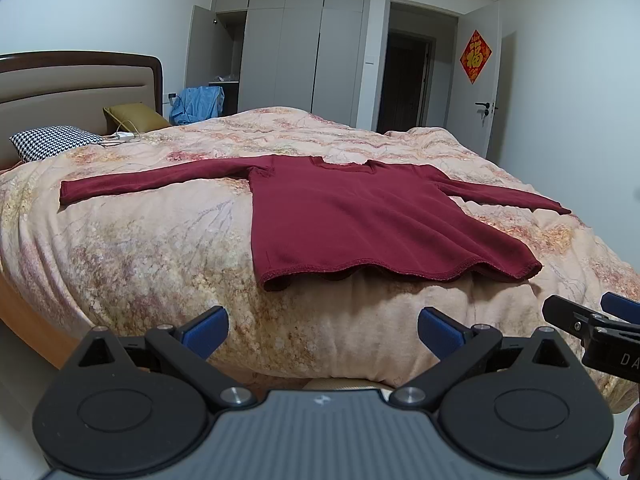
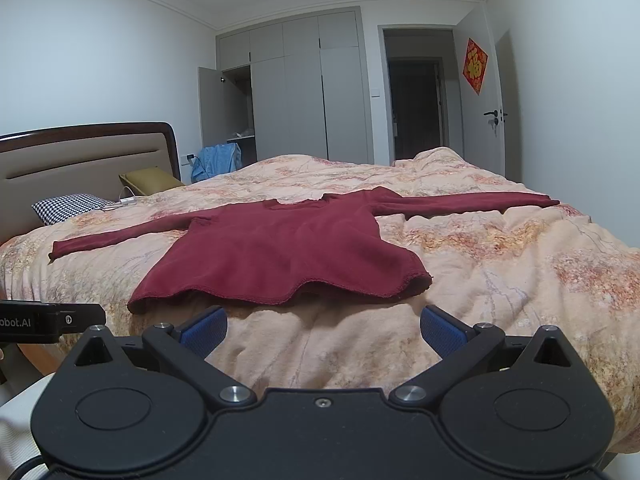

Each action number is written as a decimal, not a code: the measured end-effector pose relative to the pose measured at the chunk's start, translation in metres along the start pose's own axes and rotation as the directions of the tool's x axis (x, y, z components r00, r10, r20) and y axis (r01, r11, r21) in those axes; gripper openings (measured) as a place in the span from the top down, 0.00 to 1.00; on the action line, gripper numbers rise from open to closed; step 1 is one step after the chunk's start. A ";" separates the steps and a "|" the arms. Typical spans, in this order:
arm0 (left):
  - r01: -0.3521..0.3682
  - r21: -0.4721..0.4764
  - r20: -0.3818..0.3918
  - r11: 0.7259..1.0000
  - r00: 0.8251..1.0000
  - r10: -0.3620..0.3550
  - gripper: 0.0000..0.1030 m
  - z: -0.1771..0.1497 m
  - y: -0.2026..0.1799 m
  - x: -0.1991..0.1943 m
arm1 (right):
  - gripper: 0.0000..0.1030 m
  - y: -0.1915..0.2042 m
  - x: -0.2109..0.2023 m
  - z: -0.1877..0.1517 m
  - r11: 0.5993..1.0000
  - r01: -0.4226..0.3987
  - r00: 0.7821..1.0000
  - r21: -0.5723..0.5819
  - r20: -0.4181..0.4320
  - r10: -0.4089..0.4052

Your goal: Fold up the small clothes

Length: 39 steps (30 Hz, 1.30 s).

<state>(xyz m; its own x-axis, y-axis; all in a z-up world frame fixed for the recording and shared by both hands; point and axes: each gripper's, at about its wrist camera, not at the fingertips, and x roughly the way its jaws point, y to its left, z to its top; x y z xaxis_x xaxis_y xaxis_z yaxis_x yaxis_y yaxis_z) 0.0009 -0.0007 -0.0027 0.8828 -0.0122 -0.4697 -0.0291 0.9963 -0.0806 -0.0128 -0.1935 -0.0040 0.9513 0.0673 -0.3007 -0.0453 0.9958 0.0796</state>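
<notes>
Sweater [image 1: 352, 216], dark red knit, lies flat with sleeves spread on a bed [image 1: 160, 248] under a puffy floral quilt, grey wardrobe [image 1: 304, 40] behind; left gripper [image 1: 323, 330] and right gripper [image 2: 324, 330] jaws wide, empty

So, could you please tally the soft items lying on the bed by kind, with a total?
Dark red long-sleeved tops: 1, spread flat on the floral quilt
Houndstooth pillows: 1
Olive cushions: 1
Total: 3

The blue garment sits beyond the bed, so it is not counted.
</notes>
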 end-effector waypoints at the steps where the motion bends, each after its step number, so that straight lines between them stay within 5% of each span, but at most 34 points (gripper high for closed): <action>1: 0.000 0.000 0.000 1.000 1.000 0.000 0.00 0.000 0.000 0.000 | 0.00 0.000 0.000 0.000 1.000 0.000 1.000 0.001 -0.001 0.000; 39: 0.002 -0.005 -0.005 1.000 1.000 -0.002 0.00 -0.001 -0.001 0.000 | 0.00 0.000 0.001 0.000 1.000 -0.001 1.000 0.008 -0.011 0.001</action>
<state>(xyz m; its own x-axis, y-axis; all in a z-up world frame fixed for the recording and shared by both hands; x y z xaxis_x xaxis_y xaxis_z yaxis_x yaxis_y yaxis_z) 0.0006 -0.0021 -0.0039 0.8804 -0.0144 -0.4740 -0.0298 0.9959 -0.0856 -0.0121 -0.1932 -0.0043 0.9480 0.0686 -0.3107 -0.0432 0.9952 0.0877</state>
